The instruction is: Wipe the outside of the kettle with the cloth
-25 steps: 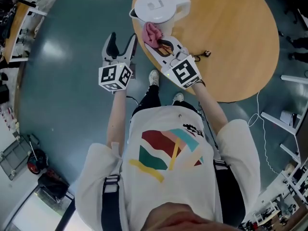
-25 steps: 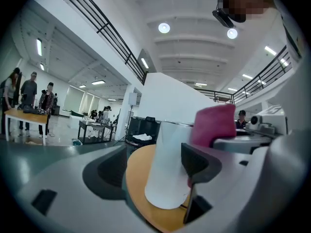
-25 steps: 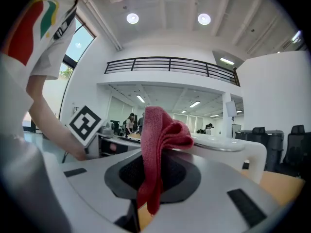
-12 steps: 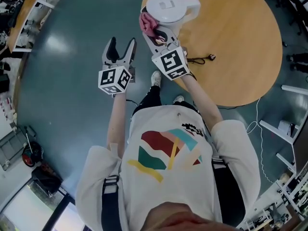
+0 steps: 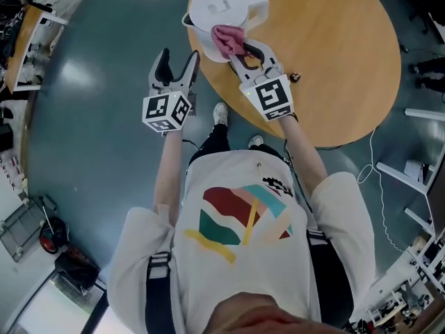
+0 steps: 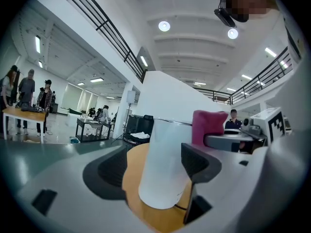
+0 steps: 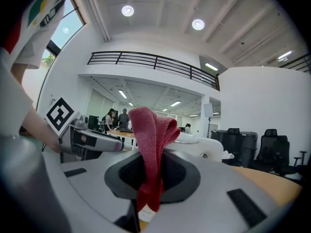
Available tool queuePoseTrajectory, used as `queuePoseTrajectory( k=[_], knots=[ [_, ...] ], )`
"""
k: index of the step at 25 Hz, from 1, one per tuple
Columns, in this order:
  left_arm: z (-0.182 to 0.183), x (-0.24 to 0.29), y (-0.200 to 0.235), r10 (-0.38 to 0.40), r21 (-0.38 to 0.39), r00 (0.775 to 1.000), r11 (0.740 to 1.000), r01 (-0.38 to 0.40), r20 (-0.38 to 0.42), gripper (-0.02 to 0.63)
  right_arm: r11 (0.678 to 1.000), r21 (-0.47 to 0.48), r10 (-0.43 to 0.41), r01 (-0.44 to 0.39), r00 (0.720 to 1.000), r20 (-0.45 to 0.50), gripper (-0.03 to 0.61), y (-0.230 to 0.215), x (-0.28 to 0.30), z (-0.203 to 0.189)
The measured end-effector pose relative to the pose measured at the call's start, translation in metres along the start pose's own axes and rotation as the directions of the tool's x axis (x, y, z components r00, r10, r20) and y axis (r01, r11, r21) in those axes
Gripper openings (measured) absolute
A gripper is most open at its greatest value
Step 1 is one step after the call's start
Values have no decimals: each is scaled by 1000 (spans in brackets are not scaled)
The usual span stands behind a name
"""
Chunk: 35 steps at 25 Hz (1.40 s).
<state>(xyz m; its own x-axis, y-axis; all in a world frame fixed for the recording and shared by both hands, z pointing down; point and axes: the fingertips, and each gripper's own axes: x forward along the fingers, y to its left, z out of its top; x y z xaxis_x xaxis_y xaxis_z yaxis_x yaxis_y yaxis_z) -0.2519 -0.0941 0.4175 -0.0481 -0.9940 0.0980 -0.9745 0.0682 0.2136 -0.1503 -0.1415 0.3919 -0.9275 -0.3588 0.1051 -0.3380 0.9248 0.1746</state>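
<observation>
A white kettle stands near the left rim of the round wooden table. My right gripper is shut on a pink cloth and presses it against the kettle's near side, below the handle. In the right gripper view the cloth hangs folded between the jaws, with the kettle just behind. My left gripper stays open over the floor left of the table, holding nothing. Its own view shows the kettle ahead between its pads, with the cloth on the kettle's right.
A black cable with a small plug lies on the table right of my right gripper. The table's edge curves just under the kettle. Teal floor lies to the left. People stand at desks far off.
The right gripper has carried the cloth across the kettle's near side, from its left flank to a spot under the handle. The left gripper has barely moved.
</observation>
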Motion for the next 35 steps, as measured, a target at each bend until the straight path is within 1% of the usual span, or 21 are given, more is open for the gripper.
queuePoseTrajectory(
  k=[6,8,12,17,21,24,26,28,31,35],
  knots=[
    [-6,7,-10,-16,-13,1000,1000,15,-15,382,995,31,-98,99,995,-17,44,-46,-17,-9],
    [-5,9,-12,-18,-17,1000,1000,17,-10,382,992,41,-119,120,993,-27,44,-58,-18,-14],
    [-3,11,-12,-19,-1,1000,1000,19,-12,382,987,59,-147,149,988,-41,44,-80,-11,-22],
    [-4,7,0,6,-7,1000,1000,-6,-11,382,977,85,-189,193,981,-53,44,-107,3,-34],
    [-2,-6,13,41,-17,999,999,-41,-5,382,974,98,-200,205,978,-56,44,-110,1,-37],
    [-2,-13,18,63,-20,998,998,-63,8,382,972,134,-187,191,981,-41,44,-97,-12,-35],
    [-4,-19,15,70,-18,997,997,-70,17,382,973,166,-156,158,987,-25,44,-77,-25,-32],
    [-8,-28,7,72,-21,997,997,-72,19,382,977,186,-110,109,994,-4,44,-49,-34,-28],
    [-17,-40,-1,75,-36,997,997,-75,16,382,984,177,-29,25,999,20,44,-2,-29,-23],
    [-28,-59,1,98,-50,995,994,-98,5,382,989,136,49,-51,999,21,44,51,8,-26]
  ],
)
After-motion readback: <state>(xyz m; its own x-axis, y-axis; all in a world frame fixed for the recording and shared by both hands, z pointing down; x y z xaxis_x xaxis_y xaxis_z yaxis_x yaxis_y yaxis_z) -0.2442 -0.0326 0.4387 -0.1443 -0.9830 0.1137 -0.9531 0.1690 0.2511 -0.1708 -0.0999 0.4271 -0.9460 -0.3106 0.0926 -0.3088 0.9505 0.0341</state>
